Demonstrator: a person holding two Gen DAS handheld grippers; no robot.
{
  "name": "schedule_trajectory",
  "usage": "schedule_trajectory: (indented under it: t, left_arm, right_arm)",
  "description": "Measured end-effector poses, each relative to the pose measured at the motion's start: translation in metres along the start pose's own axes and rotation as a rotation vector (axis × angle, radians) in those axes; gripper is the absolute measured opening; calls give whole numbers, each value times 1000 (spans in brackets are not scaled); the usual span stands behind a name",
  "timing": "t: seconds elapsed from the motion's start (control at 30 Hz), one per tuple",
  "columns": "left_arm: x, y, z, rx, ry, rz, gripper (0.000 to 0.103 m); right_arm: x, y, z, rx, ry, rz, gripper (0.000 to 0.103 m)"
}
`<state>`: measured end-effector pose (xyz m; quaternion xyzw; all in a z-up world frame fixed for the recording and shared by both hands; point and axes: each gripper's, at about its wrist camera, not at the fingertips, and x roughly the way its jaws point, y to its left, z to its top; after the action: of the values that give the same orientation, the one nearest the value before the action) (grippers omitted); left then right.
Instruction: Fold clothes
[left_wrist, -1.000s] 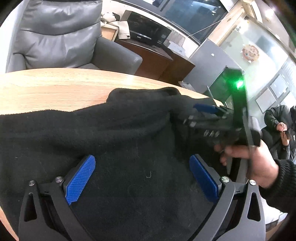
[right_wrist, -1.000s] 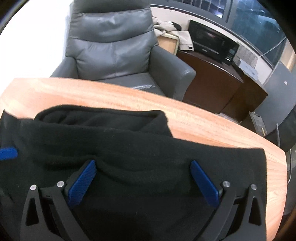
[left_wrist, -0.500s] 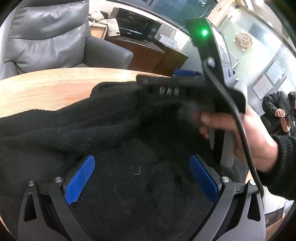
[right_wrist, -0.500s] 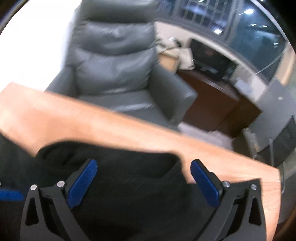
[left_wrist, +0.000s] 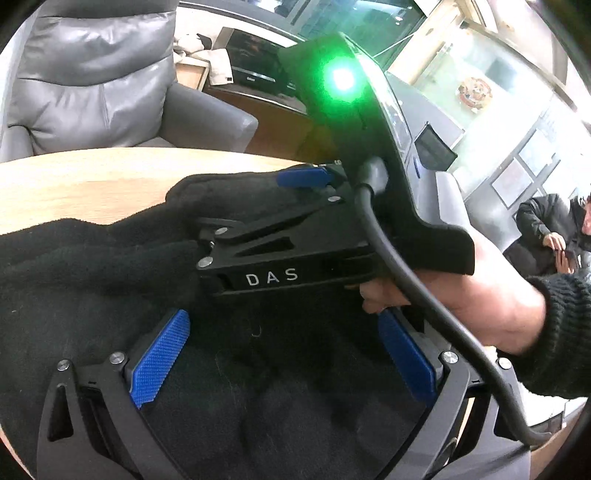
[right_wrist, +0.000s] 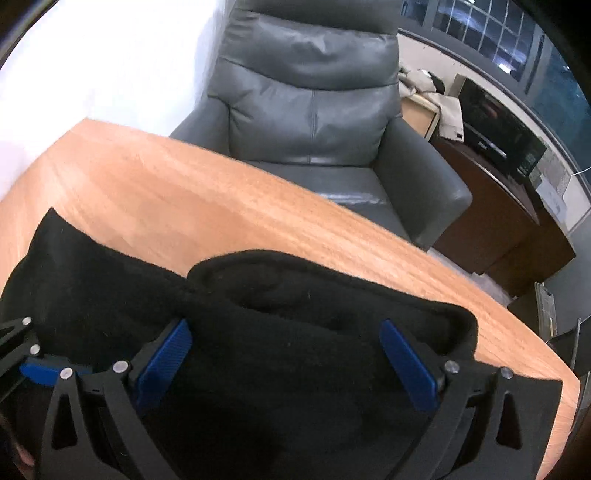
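Mid-fold, both the left gripper (left_wrist: 282, 360) and right gripper (right_wrist: 284, 356) hover wide open, holding nothing, over the black fleece garment (right_wrist: 295, 317) on the wooden table (right_wrist: 184, 195); next, pinch an edge.

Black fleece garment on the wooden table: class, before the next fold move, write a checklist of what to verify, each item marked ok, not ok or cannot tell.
1. Garment lies on the table, not hanging off the far edge: ok.
2. Left tool open, ready to grip: ok.
3. Right tool open over the fabric: ok.
4. Tools well apart: not ok, the right one crosses directly in front of the left.
5. Cable clear of the left tool: not ok, it trails across it.
6. Fabric flat beneath the tools: cannot tell.
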<state>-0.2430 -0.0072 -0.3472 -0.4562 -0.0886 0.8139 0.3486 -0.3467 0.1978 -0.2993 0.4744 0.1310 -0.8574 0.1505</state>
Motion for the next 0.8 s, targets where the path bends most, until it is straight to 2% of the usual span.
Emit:
schedule_trajectory:
  t: [0.1, 0.17, 0.27, 0.37, 0.43, 0.5, 0.6, 0.67, 0.73, 0.8]
  left_arm:
    - [-1, 4, -2, -16, -6, -5, 103]
    - [0, 4, -3, -17, -4, -7, 103]
    - [3, 3, -4, -10, 6, -2, 103]
    - [2, 3, -5, -15, 7, 5, 103]
    - [2, 3, -4, -19, 13, 18, 103]
    - [-1, 0, -2, -8, 21, 39, 103]
    - [-9, 2, -7, -5, 21, 45, 103]
    - [-6, 5, -15, 0, 55, 60, 102]
    - [-4, -2, -20, 46, 60, 72, 103]
    - [0, -12, -25, 112, 94, 75, 103]
  right_arm:
    - [-10, -3, 1, 42, -24, 8, 103]
    - [-18, -7, 3, 74, -45, 45, 103]
    - [-2, 3, 6, 4, 25, 89, 103]
    - [6, 7, 6, -10, 23, 72, 103]
    - [-7, -7, 3, 67, -15, 86, 103]
    - [-32, -27, -9, 119, -74, 56, 103]
    - [-71, -64, -53, 158, -132, 68, 103]
    - [-82, -77, -98, 134, -82, 9, 103]
    - [-85, -84, -139, 113, -3, -48, 103]
    - [-98, -84, -169, 142, 1, -49, 103]
